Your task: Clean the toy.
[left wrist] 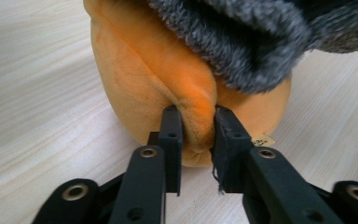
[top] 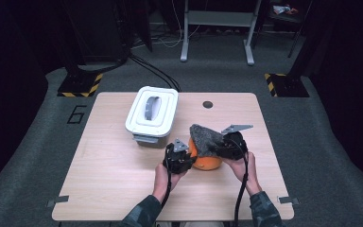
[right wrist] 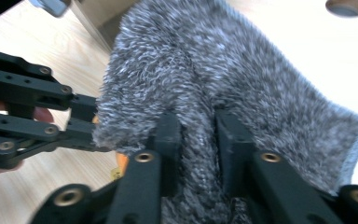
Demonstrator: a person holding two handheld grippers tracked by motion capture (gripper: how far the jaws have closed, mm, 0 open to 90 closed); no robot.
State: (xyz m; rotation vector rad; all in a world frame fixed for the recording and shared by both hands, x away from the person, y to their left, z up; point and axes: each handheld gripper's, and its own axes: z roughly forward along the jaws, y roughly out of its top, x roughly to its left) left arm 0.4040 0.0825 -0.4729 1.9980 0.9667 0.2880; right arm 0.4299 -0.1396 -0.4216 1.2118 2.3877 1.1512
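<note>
Nearest the high camera, two camouflage sleeves [top: 144, 213] come in over the near edge of the wooden table [top: 108, 179], the largest thing in the scene. On its far left part stands a white lidded box [top: 151, 113] with a grey handle on the lid, well apart from the hands. An orange plush toy [top: 207, 162] rests on the tabletop near the middle, between the two grippers, and a grey furry cloth [top: 205, 139] lies draped over its top, hanging down toward the right side.

At the toy's left flank, the left gripper [top: 183, 156] pinches a fold of the orange plush [left wrist: 198, 126] between its two jaws; in its own view the fabric bulges out between the pads, so the jaws are clamped on the toy. From the right, the right gripper [top: 227, 144] has its jaws buried in the grey fur [right wrist: 198, 126], with a ridge of the cloth squeezed between them. A small round hole [top: 207, 104] lies in the tabletop beyond.
</note>
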